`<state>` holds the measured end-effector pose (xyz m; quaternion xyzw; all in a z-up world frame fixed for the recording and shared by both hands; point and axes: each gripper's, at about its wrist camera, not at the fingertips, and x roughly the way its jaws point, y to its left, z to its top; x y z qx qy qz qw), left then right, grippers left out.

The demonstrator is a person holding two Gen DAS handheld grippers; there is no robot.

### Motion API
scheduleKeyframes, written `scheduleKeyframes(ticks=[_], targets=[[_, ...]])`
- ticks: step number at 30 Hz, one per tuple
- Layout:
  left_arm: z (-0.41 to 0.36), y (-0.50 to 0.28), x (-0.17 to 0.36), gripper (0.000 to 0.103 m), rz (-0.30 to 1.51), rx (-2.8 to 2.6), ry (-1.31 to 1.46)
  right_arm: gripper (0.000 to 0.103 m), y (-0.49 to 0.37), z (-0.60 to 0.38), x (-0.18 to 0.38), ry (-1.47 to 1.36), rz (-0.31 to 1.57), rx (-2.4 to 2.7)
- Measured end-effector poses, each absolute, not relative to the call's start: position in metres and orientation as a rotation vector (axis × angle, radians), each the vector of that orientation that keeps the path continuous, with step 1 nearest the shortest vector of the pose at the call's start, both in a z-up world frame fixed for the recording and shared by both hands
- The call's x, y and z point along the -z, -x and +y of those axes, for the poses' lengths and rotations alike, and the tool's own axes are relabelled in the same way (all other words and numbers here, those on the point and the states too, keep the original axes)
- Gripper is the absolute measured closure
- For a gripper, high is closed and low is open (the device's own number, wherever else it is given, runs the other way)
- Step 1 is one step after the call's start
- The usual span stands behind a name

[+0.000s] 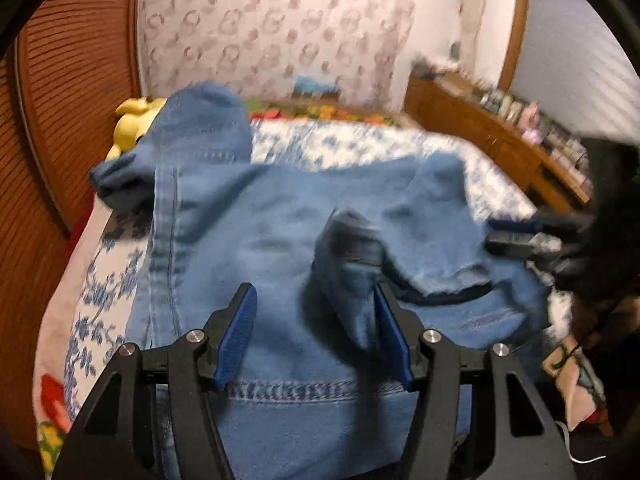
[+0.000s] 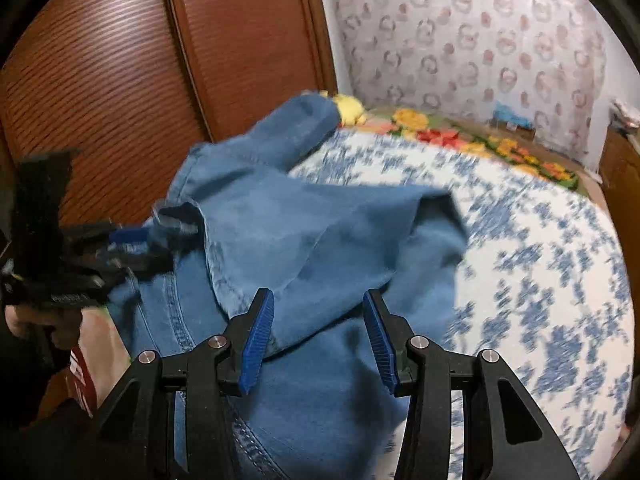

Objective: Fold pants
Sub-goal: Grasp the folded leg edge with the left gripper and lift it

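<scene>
Jeans lie bunched on the bed, legs trailing off toward 11 o'clock. Left claw wide open with a raised denim fold against its right pad, not pinched. Right claw wide open, holding nothing, hovering over the fabric. Likely both are lining up for a grab.

A white bedspread with a blue floral print covered the bed. Along its far edge ran a blanket patterned with orange and yellow flowers. A yellow plush toy sat at the far corner, beside a brown louvered wooden door. Patterned pink wallpaper backed the room. A wooden dresser crowded with small bottles, blurred, stood to the right.
</scene>
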<state>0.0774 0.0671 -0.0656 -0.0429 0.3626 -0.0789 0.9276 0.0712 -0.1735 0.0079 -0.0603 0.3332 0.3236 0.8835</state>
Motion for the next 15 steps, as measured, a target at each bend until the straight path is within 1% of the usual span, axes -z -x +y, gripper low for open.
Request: scheduleKeyframes(ticks=[5,11,12,13,14,15], targets=[[0.065,-0.083,0.056,0.043,0.718,0.155,0.063,0.055,-0.081,-0.167,0.001,0.097,0.745,-0.692],[0.069,-0.092,0.070,0.043,0.770,0.137,0.046,0.055,-0.092,-0.163,0.004,0.078,0.770,-0.706],[0.070,-0.091,0.072,0.043,0.769,0.138,0.048,0.056,-0.095,-0.163,0.005,0.072,0.773,-0.711],[0.070,-0.091,0.073,0.047,0.764,0.143,0.051,0.061,-0.097,-0.163,0.005,0.066,0.774,-0.717],[0.072,-0.091,0.073,0.052,0.756,0.151,0.056,0.075,-0.100,-0.163,0.004,0.060,0.773,-0.726],[0.072,-0.091,0.072,0.064,0.750,0.158,0.059,0.086,-0.102,-0.163,0.003,0.054,0.768,-0.735]])
